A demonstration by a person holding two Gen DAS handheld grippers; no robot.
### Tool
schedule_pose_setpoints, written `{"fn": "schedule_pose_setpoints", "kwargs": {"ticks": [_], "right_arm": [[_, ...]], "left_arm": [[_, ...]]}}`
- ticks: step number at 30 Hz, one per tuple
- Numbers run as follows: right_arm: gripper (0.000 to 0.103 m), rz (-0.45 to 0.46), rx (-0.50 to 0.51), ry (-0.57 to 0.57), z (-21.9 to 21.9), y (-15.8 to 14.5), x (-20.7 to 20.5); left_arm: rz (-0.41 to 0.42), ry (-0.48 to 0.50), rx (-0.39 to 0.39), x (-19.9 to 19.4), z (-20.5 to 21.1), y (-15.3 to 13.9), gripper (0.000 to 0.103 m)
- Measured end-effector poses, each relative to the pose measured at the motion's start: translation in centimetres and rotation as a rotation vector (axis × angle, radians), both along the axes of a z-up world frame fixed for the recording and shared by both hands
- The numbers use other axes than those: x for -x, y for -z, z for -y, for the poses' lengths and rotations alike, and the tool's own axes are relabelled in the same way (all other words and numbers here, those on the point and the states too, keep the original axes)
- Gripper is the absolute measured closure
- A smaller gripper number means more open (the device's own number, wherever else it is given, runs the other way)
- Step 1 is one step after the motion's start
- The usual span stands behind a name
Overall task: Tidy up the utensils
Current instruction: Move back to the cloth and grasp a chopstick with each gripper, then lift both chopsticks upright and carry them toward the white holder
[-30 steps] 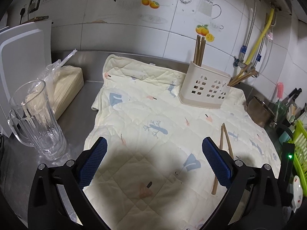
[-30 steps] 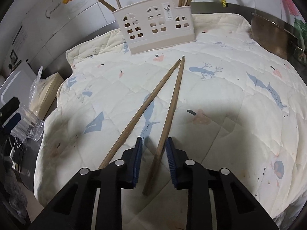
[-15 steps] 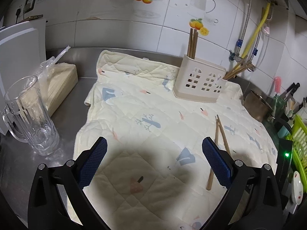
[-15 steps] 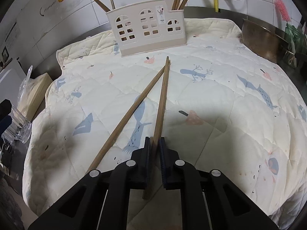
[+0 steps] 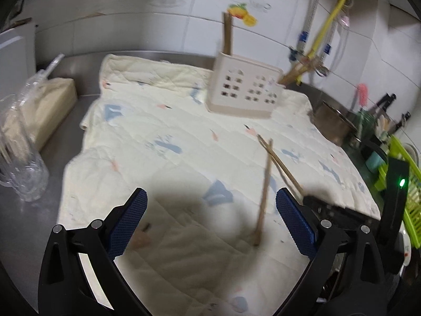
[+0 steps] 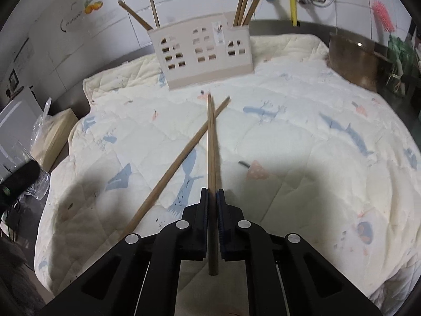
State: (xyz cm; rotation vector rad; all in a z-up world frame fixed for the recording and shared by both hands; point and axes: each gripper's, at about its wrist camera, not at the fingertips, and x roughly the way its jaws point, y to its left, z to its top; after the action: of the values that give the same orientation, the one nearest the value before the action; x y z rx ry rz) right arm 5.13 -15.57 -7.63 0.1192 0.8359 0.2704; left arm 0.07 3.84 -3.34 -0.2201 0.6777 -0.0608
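Two wooden chopsticks lie crossed near their far tips on the quilted mat (image 6: 302, 142). My right gripper (image 6: 212, 197) is shut on one chopstick (image 6: 211, 142), which runs straight ahead between the pads. The other chopstick (image 6: 181, 158) lies loose to its left. A beige utensil holder (image 6: 202, 55) with several chopsticks in it stands at the mat's far edge. In the left wrist view my left gripper (image 5: 210, 218) is open above the mat, the loose chopstick (image 5: 264, 192) just inside its right finger, the right gripper (image 5: 331, 208) beyond it and the holder (image 5: 244, 89) ahead.
A glass mug (image 5: 18, 155) and a wrapped packet (image 5: 42, 105) stand on the steel counter at left. A metal pot (image 5: 334, 123) and a green rack (image 5: 400, 181) are at right. Tiled wall with pipes behind.
My right gripper closed onto the right-hand chopstick and swung it so its tip crosses the other. The left gripper moved forward and right toward the chopsticks, still open.
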Motion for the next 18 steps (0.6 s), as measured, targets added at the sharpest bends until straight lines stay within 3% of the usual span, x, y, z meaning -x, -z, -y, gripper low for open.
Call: {"fn": "schedule_pose_setpoints", "kwargs": {"ticks": [6, 10, 18], "right_arm": [[0.097, 0.077, -0.019, -0.015, 1.5, -2.4, 0.7], [0.097, 0.131, -0.039, -0.024, 2.6, -4.4, 0.8], [0.097, 0.263, -0.058, -0.046, 4.5, -9.1, 0.4]], "left_arm": [[-0.039, 0.107, 0.0, -0.7, 3.0, 1.8, 0.028], [-0.08, 0.17, -0.009, -1.8, 4.9, 3.3, 0.047], [-0.148, 0.209, -0.022, -4.3, 6.5, 5.2, 0.078]]}}
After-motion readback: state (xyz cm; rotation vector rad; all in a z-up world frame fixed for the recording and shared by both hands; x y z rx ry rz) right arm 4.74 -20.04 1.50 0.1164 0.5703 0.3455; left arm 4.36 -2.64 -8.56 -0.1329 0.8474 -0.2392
